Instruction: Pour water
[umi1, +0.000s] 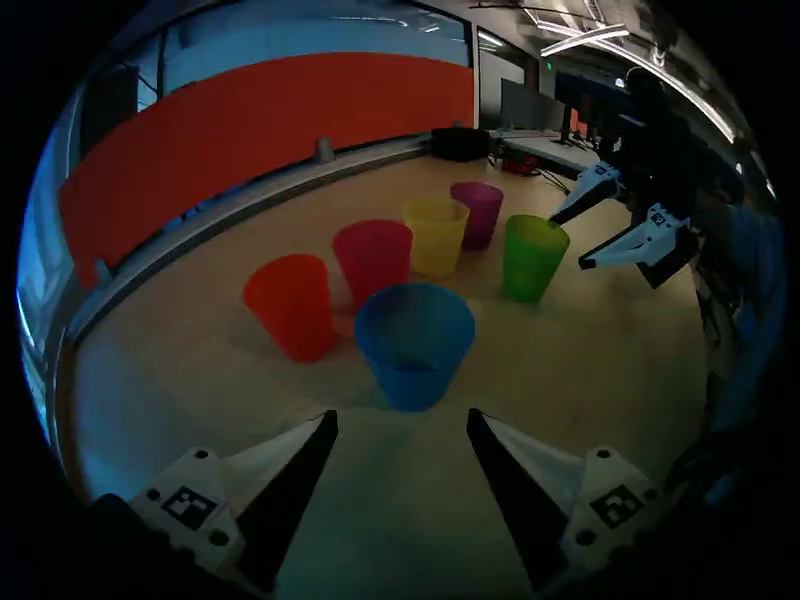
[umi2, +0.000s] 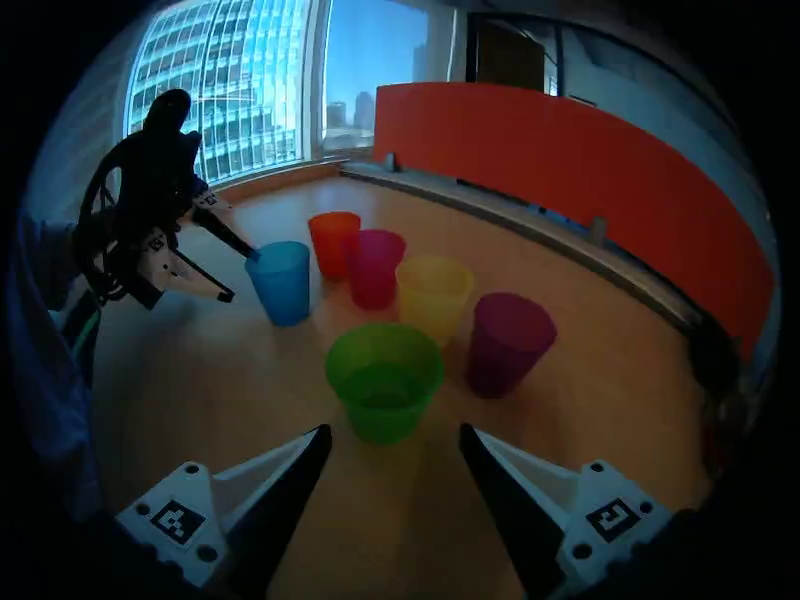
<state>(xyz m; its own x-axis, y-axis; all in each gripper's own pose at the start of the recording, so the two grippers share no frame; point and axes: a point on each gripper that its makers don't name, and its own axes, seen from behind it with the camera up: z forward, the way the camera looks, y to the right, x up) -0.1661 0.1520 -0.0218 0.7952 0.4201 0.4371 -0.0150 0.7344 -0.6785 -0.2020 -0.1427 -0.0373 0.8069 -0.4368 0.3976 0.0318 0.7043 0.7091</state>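
Several plastic cups stand upright on a wooden table (umi1: 560, 400). In the left gripper view a blue cup (umi1: 414, 343) stands just ahead of my open left gripper (umi1: 402, 422), with an orange cup (umi1: 292, 304), red cup (umi1: 373, 258), yellow cup (umi1: 435, 233), purple cup (umi1: 477, 212) and green cup (umi1: 531, 256) beyond. My right gripper (umi1: 568, 238) hovers open beside the green cup. In the right gripper view the green cup (umi2: 384, 380) stands right in front of my open right gripper (umi2: 394, 436), and my left gripper (umi2: 240, 273) is open at the blue cup (umi2: 281, 281).
An orange partition wall (umi1: 270, 120) runs behind the table. Desks with monitors (umi1: 540, 140) stand at the far end. Large windows (umi2: 240, 80) lie behind the person's arm (umi2: 50, 330) holding the left gripper. The purple cup (umi2: 506, 342) sits right of the green one.
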